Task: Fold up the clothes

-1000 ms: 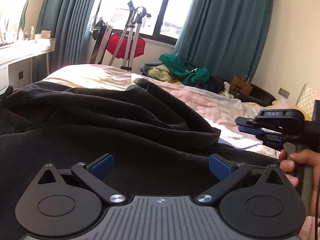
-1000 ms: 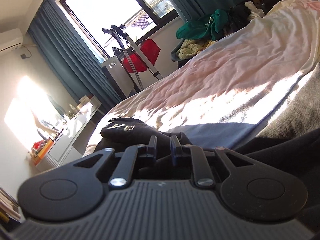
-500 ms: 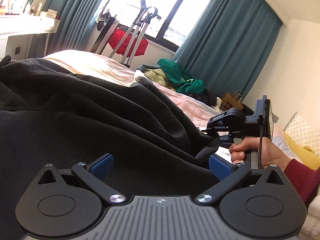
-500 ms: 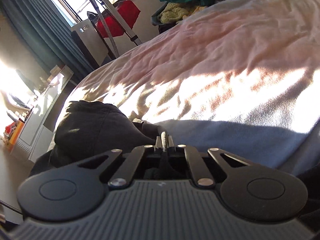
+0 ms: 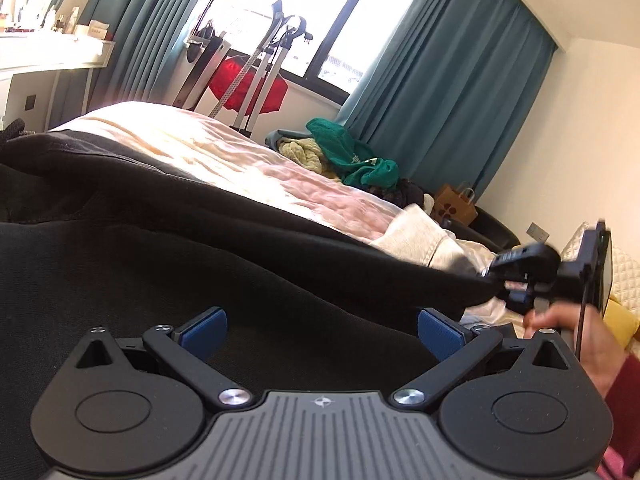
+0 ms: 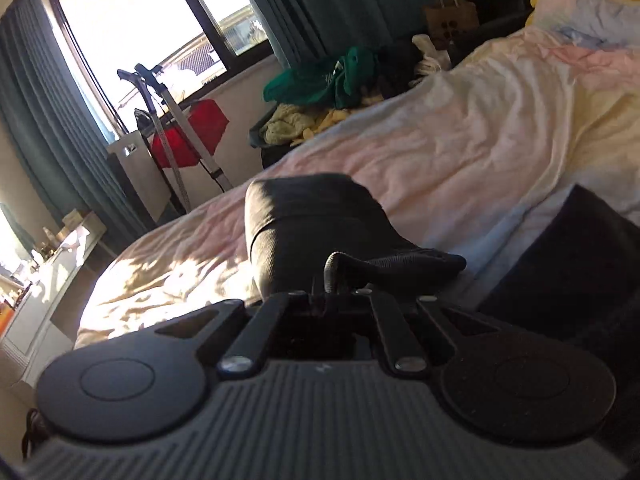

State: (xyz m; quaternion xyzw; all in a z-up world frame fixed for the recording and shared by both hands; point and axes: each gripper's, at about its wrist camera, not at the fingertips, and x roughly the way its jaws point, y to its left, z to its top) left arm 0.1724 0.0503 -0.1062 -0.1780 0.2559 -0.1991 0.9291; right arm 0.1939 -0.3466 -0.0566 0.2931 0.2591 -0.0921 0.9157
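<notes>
Sunlit bedding covers the bed (image 6: 460, 148), on which a black garment (image 5: 168, 264) is spread. The left hand-held gripper (image 5: 318, 330) is held wide apart over the garment. A fold of it is clamped in the right hand-held gripper (image 6: 334, 294).

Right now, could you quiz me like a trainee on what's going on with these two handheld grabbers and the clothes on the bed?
1. True or false: the left gripper has its jaws closed on cloth.
2. What does the right gripper pinch?
A. green top
B. black garment
C. paper bag
3. Fill in: the black garment lies on the ____.

Key:
1. False; its jaws stand wide apart over the garment.
2. B; a fold of it sits between the shut jaws.
3. Bed.
</notes>
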